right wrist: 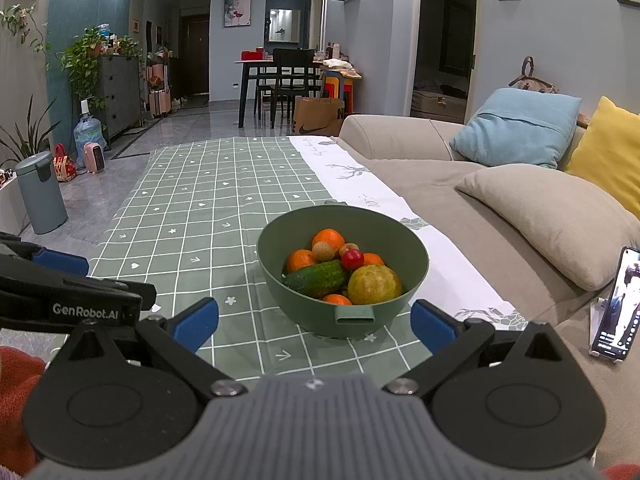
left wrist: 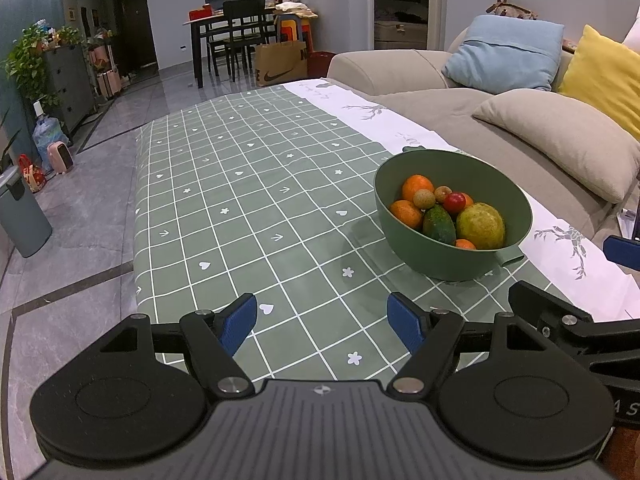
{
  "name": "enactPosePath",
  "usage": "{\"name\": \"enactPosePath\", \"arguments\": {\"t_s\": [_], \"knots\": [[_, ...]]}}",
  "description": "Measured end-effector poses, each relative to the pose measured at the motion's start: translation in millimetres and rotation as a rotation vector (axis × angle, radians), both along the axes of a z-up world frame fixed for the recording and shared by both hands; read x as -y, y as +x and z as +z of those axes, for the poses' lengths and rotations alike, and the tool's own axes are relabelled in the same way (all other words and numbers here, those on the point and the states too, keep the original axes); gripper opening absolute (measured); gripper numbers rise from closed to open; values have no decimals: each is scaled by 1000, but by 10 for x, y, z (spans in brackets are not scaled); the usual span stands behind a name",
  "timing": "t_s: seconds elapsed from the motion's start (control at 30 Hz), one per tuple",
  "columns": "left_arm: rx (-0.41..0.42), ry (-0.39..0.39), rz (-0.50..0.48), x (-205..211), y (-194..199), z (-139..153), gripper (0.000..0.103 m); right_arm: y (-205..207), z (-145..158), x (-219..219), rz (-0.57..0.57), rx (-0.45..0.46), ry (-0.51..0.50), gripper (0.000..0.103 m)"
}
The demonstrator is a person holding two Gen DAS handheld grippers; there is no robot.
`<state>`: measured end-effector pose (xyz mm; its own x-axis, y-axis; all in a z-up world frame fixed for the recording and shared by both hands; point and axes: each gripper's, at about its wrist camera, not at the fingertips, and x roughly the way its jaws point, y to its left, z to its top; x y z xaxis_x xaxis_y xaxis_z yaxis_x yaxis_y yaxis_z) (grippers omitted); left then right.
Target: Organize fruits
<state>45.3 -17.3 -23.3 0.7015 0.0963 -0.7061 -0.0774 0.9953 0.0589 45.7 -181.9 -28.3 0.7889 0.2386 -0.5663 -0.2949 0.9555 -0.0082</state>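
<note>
A green bowl (left wrist: 472, 258) (right wrist: 280, 240) stands on the checked tablecloth near the sofa side. It holds several fruits: oranges (left wrist: 416, 187) (right wrist: 328, 238), a green cucumber (left wrist: 439, 225) (right wrist: 318, 279), a yellow-green round fruit (left wrist: 480, 226) (right wrist: 374, 284), a red one (left wrist: 455, 201) (right wrist: 353, 259) and small brown ones (right wrist: 323, 251). My left gripper (left wrist: 322, 326) is open and empty, low over the cloth, left of the bowl. My right gripper (right wrist: 314, 326) is open and empty, just in front of the bowl's near handle.
The table (left wrist: 224, 184) has bare cloth to the left and beyond the bowl. A beige sofa (right wrist: 500, 216) with cushions runs along the right edge. A phone (right wrist: 614, 306) leans on a stand at right. A grey bin (right wrist: 40, 192) stands on the floor at left.
</note>
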Motion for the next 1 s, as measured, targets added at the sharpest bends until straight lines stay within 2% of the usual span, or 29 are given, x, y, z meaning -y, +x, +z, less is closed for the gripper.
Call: {"name": "enactPosePath", "arguments": {"t_s": [1.0], "knots": [[24,7,-18,-30,-12,32,87,8,-15,25,-3,-8,-4,98]]}}
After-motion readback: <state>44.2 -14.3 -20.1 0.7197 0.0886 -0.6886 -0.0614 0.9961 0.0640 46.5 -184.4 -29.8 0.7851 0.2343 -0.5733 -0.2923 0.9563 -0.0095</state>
